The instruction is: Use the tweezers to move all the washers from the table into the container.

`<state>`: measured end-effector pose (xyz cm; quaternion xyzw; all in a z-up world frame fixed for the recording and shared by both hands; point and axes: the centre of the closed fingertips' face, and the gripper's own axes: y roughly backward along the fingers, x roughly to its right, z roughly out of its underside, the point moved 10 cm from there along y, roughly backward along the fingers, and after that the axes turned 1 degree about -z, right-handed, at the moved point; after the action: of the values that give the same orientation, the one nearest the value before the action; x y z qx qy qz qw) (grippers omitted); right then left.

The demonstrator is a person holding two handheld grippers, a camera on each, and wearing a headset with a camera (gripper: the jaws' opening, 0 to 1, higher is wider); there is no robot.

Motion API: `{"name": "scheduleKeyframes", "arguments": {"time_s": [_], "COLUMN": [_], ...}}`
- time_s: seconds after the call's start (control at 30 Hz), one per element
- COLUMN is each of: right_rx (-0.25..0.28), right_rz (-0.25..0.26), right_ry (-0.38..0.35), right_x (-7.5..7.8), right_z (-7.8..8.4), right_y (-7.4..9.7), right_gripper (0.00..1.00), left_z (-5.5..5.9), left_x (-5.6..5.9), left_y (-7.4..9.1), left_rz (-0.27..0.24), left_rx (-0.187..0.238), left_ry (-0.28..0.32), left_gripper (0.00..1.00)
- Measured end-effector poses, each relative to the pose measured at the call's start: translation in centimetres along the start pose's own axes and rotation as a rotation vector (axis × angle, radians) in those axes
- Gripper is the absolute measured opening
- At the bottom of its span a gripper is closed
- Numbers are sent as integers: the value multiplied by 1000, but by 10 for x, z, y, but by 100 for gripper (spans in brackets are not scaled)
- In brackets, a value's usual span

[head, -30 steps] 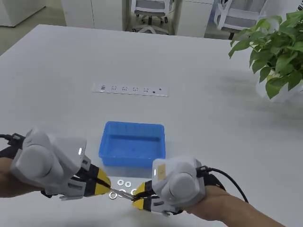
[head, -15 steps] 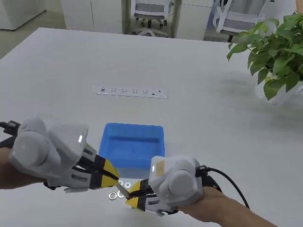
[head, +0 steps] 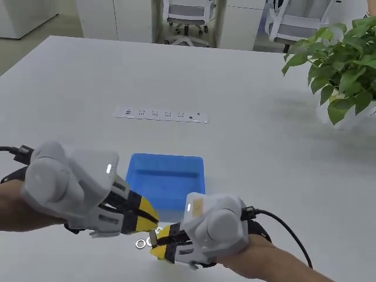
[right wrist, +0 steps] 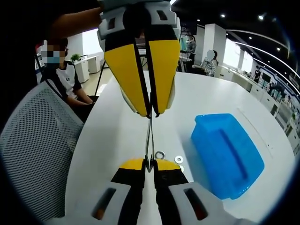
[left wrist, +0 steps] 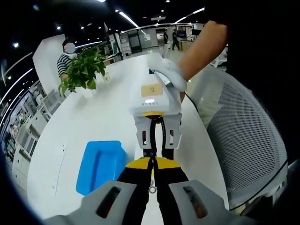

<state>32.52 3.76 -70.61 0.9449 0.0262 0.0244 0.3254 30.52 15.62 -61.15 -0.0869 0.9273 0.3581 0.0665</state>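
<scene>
Both clamped on the tweezers (right wrist: pixel 149 136), left gripper (head: pixel 150 216) facing right gripper (head: pixel 155 244), by washers (right wrist: pixel 160 154) at the near side of the container (head: pixel 164 159).

Head looks down, gripper views share container (head: pixel 166 176)

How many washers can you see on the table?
2 washers: one right beside the tweezers, one a little nearer the container. More may be hidden.
</scene>
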Motion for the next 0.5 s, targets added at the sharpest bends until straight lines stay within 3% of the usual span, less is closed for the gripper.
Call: {"name": "scheduleKeyframes", "arguments": {"time_s": [0.5], "right_rx": [-23], "right_rz": [-12], "right_ry": [-3], "right_x": [-7], "right_z": [13], "right_y": [-1], "right_gripper": [8], "left_z": [8], "left_x": [5], "left_y": [-11], "left_rz": [29], "left_rx": [8], "left_ry": [5], "left_gripper": [6]}}
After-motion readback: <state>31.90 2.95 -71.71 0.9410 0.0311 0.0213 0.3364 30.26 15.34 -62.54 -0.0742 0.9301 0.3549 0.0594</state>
